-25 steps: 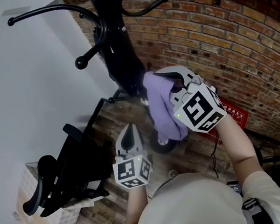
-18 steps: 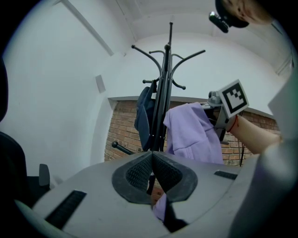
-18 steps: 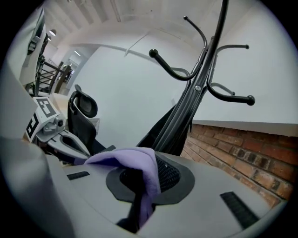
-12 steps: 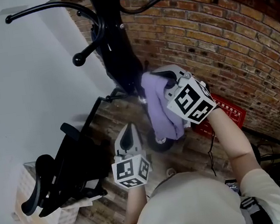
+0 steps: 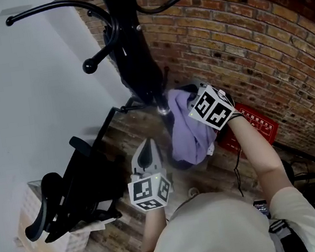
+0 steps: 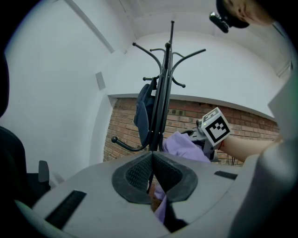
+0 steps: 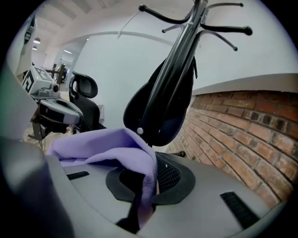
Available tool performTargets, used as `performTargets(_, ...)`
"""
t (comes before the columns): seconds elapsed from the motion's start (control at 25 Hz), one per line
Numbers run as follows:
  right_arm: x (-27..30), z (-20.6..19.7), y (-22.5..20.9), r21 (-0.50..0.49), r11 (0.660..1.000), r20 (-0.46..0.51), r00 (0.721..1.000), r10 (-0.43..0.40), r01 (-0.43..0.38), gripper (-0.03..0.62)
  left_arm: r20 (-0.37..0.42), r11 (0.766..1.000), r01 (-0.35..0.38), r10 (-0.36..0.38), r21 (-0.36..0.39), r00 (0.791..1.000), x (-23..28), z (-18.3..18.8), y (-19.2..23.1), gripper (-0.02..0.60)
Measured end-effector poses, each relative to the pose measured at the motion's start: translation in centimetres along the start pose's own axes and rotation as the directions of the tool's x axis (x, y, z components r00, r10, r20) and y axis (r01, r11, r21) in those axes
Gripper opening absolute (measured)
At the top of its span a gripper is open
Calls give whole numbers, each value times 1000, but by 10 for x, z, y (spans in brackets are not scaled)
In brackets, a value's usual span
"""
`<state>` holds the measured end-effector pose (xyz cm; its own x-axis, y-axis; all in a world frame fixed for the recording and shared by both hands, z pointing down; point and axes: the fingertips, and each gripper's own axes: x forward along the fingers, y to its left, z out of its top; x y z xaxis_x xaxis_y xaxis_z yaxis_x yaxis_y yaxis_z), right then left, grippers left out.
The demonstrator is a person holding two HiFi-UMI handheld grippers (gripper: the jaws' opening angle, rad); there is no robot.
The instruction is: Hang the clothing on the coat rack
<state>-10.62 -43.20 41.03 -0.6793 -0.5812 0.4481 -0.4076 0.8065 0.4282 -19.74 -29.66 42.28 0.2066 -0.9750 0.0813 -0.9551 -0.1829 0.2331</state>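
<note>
A lilac garment (image 5: pixel 188 128) hangs from my right gripper (image 5: pixel 195 93), which is shut on a fold of it (image 7: pixel 139 158) beside the black coat rack (image 5: pixel 129 45). A dark garment (image 5: pixel 138 73) hangs on the rack's pole (image 7: pixel 174 83). The rack's curved hooks (image 5: pixel 43 14) spread out at the top. My left gripper (image 5: pixel 146 156) is lower and to the left, shut, with nothing between its jaws (image 6: pixel 152 160). In the left gripper view the lilac garment (image 6: pixel 186 146) and the right gripper's marker cube (image 6: pixel 216 128) show beside the rack (image 6: pixel 163 93).
A brick wall (image 5: pixel 250 39) runs behind the rack and a white wall (image 5: pixel 20 101) stands on the left. A black office chair (image 5: pixel 68 193) and a cardboard box (image 5: pixel 44 249) sit at lower left. A red sheet (image 5: pixel 257 129) lies on the floor at right.
My right gripper has dropped a little and turned, and the lilac garment now hangs lower and further right of the rack's pole. The left gripper has stayed in place.
</note>
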Motion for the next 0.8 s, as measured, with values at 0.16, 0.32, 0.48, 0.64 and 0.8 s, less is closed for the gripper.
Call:
performTargets(0.16, 7, -10, 2, 51, 998, -11, 999, 44, -44, 20, -6, 1000, 2, -2, 0, 1000, 1, -3, 1, 5)
performTargets(0.32, 12, -25, 3, 73, 996, -42, 997, 61, -58, 27, -18, 1000, 4, -4, 1, 1000, 5, -7, 1, 5)
performTargets(0.48, 15, -39, 1, 93, 994, -63, 995, 72, -66, 55, -36, 1000, 16, -16, -1, 999, 9, -13, -3, 5)
performTargets(0.64, 15, -43, 0, 112, 992, -55, 996, 67, -61, 49, -51, 997, 82, -82, 6, 995, 12, -17, -17, 5)
performTargets(0.8, 14, -42, -1, 115, 992, -50, 997, 55, -49, 46, -93, 982, 186, -185, 9, 978, 18, -24, -37, 18)
